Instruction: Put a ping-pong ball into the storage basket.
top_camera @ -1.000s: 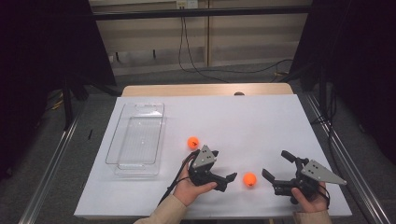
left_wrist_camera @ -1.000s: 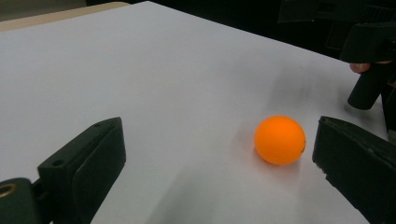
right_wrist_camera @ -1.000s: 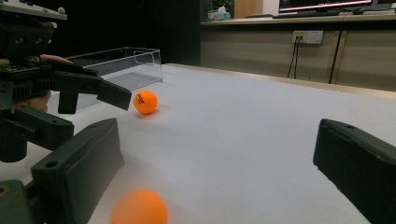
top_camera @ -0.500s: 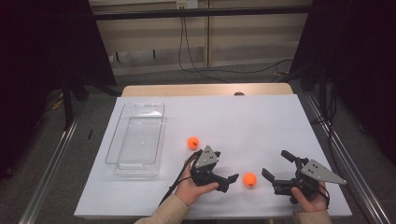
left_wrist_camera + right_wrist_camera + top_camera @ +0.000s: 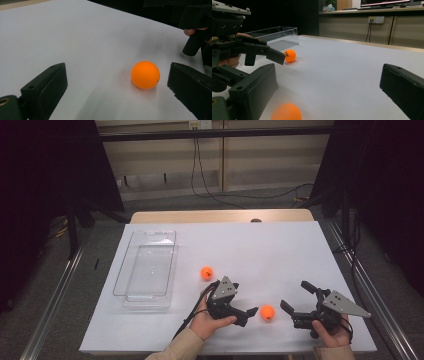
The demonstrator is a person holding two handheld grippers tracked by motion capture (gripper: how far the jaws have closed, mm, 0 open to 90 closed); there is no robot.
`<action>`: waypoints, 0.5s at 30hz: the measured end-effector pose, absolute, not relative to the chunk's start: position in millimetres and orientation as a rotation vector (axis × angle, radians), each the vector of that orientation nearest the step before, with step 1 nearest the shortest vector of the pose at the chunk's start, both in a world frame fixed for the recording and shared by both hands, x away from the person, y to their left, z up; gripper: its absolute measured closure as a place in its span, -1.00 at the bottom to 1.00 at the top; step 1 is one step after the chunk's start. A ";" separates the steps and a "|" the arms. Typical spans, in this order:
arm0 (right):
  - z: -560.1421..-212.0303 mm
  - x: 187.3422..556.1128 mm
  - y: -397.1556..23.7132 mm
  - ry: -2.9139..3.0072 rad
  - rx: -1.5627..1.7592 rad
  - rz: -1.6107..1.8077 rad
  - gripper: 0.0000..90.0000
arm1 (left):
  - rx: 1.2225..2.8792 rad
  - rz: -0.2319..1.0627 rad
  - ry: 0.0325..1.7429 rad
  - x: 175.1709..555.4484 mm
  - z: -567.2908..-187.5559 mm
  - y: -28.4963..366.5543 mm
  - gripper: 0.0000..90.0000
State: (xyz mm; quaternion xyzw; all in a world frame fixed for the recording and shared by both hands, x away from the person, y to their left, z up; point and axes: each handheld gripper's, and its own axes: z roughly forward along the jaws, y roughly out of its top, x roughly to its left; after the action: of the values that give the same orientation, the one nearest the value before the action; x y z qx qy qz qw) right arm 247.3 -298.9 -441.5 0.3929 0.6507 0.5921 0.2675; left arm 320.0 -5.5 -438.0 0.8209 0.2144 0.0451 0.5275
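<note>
Clear tray left, far ball beside it, table white

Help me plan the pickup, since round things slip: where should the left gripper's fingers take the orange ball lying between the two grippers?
Probably across the middle of the near orange ball, one pad on each side. It is round and sits free on the white table. The left gripper is open beside it, so come in low from the ball's left.

Two orange balls lie on the white table: one between both claws, another near the clear tray.
</note>
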 end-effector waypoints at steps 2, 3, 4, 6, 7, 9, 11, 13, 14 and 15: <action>-441.4 247.3 -299.0 1.755 1.060 1.597 -0.99 | 1.965 0.111 0.513 320.2 -437.8 -5.8 -0.94; -441.3 247.4 -298.9 1.754 1.058 1.598 -0.99 | 1.965 0.110 0.515 320.4 -438.0 -6.0 -0.94; -441.3 247.6 -299.1 1.754 1.058 1.598 -0.99 | 1.965 0.107 0.515 320.7 -438.3 -6.2 -0.94; -441.5 248.0 -299.3 1.755 1.062 1.595 -0.99 | 1.967 0.105 0.516 320.8 -438.5 -6.5 -0.94; -441.7 248.2 -299.4 1.754 1.062 1.595 -0.99 | 1.969 0.103 0.517 320.6 -438.6 -6.7 -0.94; -441.8 248.5 -299.4 1.756 1.062 1.594 -0.99 | 1.972 0.104 0.515 320.5 -438.4 -7.5 -0.94; -441.6 248.5 -299.0 1.757 1.061 1.595 -0.99 | 1.974 0.105 0.510 320.4 -438.2 -8.5 -0.94; -441.5 248.6 -298.9 1.756 1.060 1.596 -0.99 | 1.974 0.100 0.504 319.9 -438.3 -9.8 -0.94; -441.5 248.7 -299.0 1.757 1.059 1.595 -0.99 | 1.978 0.100 0.503 319.5 -438.4 -10.3 -0.94; -441.5 248.8 -299.2 1.756 1.061 1.594 -0.99 | 1.977 0.096 0.503 319.3 -438.8 -10.7 -0.94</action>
State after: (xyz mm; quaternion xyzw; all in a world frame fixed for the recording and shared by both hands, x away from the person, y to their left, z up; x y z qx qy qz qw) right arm 248.8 -299.2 -441.5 0.3932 0.6512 0.5910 0.2684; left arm 319.3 -10.7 -438.8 0.8255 0.2100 0.0401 0.5223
